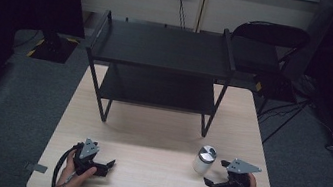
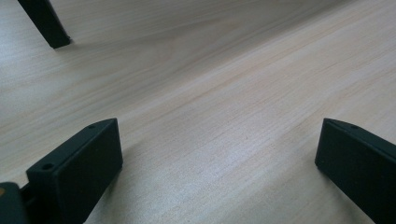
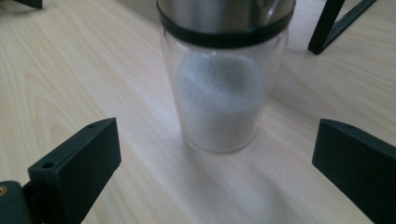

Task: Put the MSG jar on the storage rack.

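I hold my left claw [image 1: 111, 164] low over the light wooden desk [image 1: 157, 137], at about 7 o'clock of the desk top. Its jaws stand wide apart and have nothing between them; under them is only bare wood. My right claw [image 1: 206, 182] is at about 5 o'clock, also wide open and holding nothing. Just in front of it stands the clear glass jar with a shiny metal lid and a black ring [image 3: 224, 70], upright on the desk, partly filled with white powder. The jar is not touching the jaws. The black metal two-level shelf [image 1: 164, 47] stands at 12 o'clock, well apart from both claws.
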Available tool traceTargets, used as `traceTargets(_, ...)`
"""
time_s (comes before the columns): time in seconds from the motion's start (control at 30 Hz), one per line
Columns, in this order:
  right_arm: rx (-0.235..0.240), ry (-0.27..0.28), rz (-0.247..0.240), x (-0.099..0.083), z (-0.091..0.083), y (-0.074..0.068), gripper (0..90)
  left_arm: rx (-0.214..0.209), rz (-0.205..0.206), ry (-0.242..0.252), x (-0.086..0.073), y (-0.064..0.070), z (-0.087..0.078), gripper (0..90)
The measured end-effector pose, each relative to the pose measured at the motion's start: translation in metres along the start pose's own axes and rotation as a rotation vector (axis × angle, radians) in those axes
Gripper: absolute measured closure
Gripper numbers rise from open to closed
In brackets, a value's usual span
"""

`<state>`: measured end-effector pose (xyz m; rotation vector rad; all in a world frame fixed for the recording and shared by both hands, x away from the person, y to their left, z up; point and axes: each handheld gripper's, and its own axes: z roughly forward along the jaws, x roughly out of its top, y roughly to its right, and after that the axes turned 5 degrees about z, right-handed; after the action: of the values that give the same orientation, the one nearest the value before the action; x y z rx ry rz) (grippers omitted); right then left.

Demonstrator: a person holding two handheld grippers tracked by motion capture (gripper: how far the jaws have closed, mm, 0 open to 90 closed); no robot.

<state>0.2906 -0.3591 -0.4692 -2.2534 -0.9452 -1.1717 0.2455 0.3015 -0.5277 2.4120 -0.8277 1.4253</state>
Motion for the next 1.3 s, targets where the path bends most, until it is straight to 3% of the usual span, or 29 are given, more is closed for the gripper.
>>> traceTargets(0.23, -0.017, -0.016, -0.007, 0.014, 0.019, -0.002, 7.6, 0.000, -0.001, 0.001, 0.000, 0.000, 0.000, 0.0)
traceTargets(0.5, -0.008, -0.027, -0.032, 0.020, 0.036, 0.001, 29.9, 0.000, 0.000, 0.000, 0.000, 0.000, 0.000, 0.0)
traceTargets(1.0, -0.028, -0.016, -0.067, 0.018, 0.037, -0.005, 31.0, 0.000, 0.000, 0.000, 0.000, 0.000, 0.000, 0.0)
traceTargets(1.07, -0.014, -0.012, -0.059, 0.018, 0.037, -0.003, 31.0, 0.000, 0.000, 0.000, 0.000, 0.000, 0.000, 0.0)
traceTargets(1.3, 0.008, -0.010, -0.044, 0.035, 0.030, -0.006, 31.1, 0.000, 0.000, 0.000, 0.000, 0.000, 0.000, 0.0)
